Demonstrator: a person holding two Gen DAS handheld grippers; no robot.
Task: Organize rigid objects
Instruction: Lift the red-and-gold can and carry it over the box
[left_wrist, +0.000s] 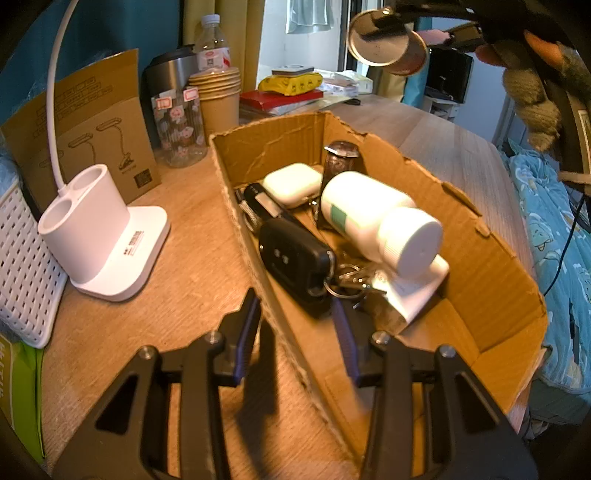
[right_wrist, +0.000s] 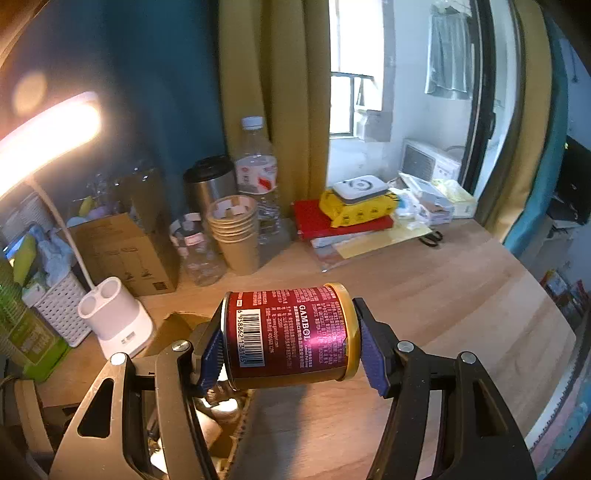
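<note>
A: Carrying the can (right_wrist: 290, 338) sideways, right gripper (right_wrist: 291, 354) clamped end to end, high above the cardboard box (left_wrist: 491, 266).
B: Left gripper (left_wrist: 297, 325)?
A: Nearly shut, pinching box's near wall.
B: Risk?
A: Smooth metal ends; can could slip, drop on the white bottle (left_wrist: 376, 218) & keys (left_wrist: 351, 280) inside box.

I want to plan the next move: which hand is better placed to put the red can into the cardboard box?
The right one. Its claw already grips the can end to end, above the desk. The left claw is clamped on the near wall of the box, steadying it, so it is not free.
</note>
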